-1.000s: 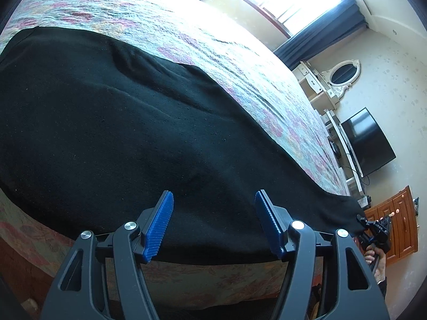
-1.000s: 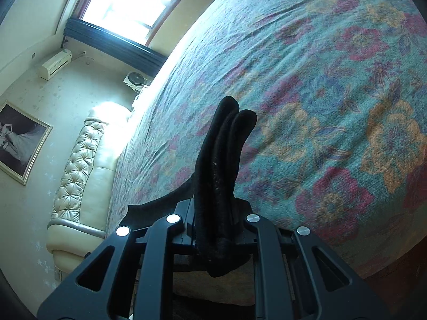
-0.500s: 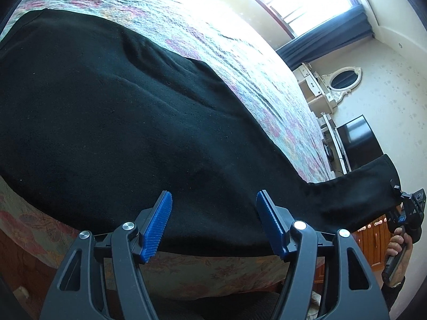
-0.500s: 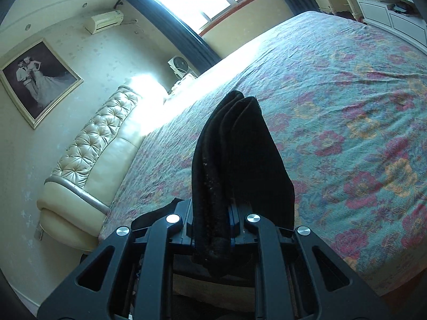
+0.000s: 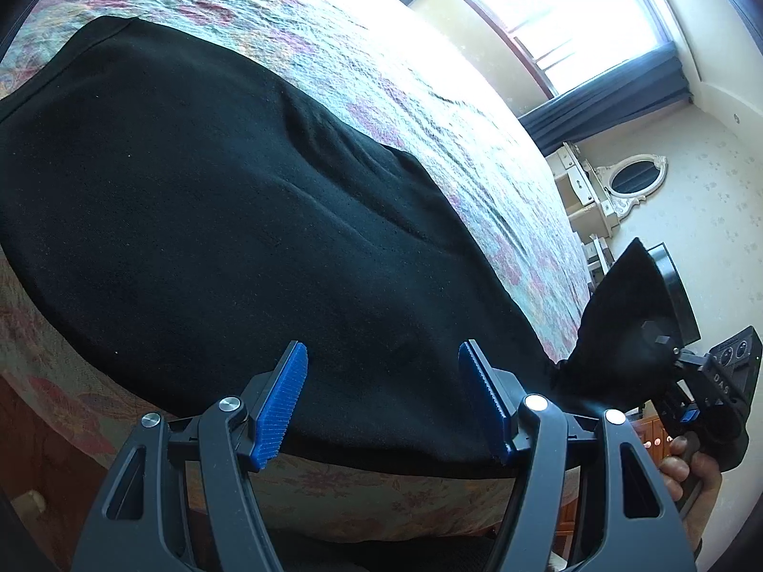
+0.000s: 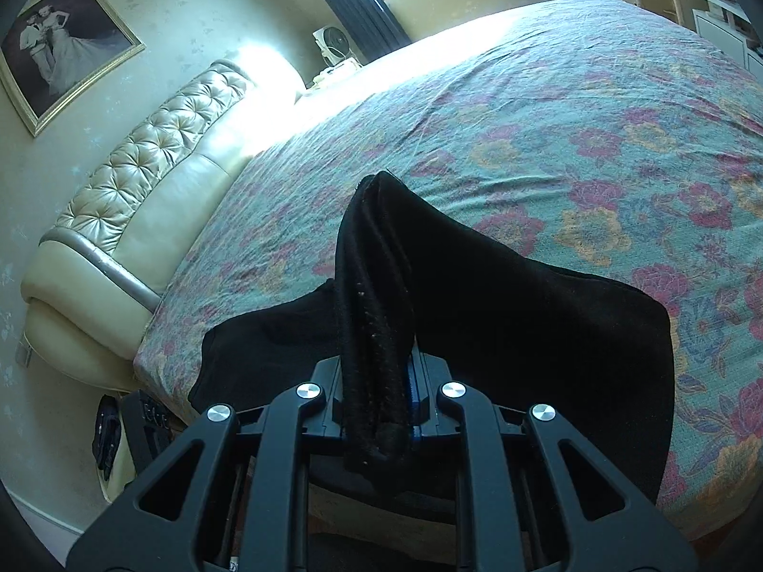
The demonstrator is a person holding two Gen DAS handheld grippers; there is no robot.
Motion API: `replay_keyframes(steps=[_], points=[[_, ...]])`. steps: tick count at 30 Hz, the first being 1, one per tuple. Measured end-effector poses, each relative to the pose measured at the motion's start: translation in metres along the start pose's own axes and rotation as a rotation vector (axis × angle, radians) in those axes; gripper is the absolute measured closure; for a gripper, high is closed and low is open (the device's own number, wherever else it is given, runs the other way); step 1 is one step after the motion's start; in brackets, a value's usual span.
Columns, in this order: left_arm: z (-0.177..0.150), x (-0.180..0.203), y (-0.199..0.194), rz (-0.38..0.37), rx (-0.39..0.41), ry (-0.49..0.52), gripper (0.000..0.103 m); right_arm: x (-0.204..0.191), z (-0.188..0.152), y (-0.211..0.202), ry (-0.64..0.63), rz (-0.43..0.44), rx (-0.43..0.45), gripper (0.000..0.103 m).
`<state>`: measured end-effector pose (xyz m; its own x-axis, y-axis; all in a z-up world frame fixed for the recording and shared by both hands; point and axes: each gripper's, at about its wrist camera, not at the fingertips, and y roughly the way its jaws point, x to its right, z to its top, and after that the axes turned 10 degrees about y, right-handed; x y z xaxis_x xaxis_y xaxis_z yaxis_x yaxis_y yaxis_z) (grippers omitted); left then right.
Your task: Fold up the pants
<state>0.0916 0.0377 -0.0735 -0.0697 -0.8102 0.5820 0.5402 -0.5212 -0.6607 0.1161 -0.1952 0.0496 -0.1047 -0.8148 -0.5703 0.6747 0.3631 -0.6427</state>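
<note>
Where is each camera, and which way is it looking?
Left wrist: sits on the left hand-held gripper, open, looking over black pants towards the window; a hand holds the right hand-held gripper.
Right wrist: sits on the right hand-held gripper, shut on the pants, facing the headboard.
Both show the pants and the bed.

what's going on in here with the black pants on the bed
A person with a gripper in each hand is folding black pants on a floral bedspread. The right gripper is shut on the bunched leg end, lifted above the rest of the pants. The left gripper hovers open over the near edge, holding nothing.
</note>
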Motion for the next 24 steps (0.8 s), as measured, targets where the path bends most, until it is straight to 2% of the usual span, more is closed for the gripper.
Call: replay_keyframes(steps=[4,8,16,18,20,24], points=[[0.0,-0.001,-0.007,0.021,0.018,0.01,0.038,-0.007,-0.018,0.041,-0.023,-0.055,-0.05,0.087],[0.002,-0.003,-0.012,0.02,0.036,-0.003,0.038,-0.013,-0.034,0.074,-0.026,-0.066,-0.097,0.087],[0.004,-0.014,-0.016,0.035,0.043,-0.017,0.038,-0.032,-0.056,0.118,-0.081,-0.117,-0.139,0.086],[0.004,-0.016,-0.017,0.039,0.044,-0.02,0.038,-0.033,-0.06,0.124,-0.075,-0.12,-0.144,0.082],[0.005,-0.017,-0.018,0.037,0.045,-0.026,0.038,-0.032,-0.064,0.129,-0.049,-0.098,-0.155,0.073],[0.005,-0.02,-0.019,0.041,0.049,-0.029,0.038,-0.026,-0.067,0.132,0.03,-0.015,-0.175,0.062]])
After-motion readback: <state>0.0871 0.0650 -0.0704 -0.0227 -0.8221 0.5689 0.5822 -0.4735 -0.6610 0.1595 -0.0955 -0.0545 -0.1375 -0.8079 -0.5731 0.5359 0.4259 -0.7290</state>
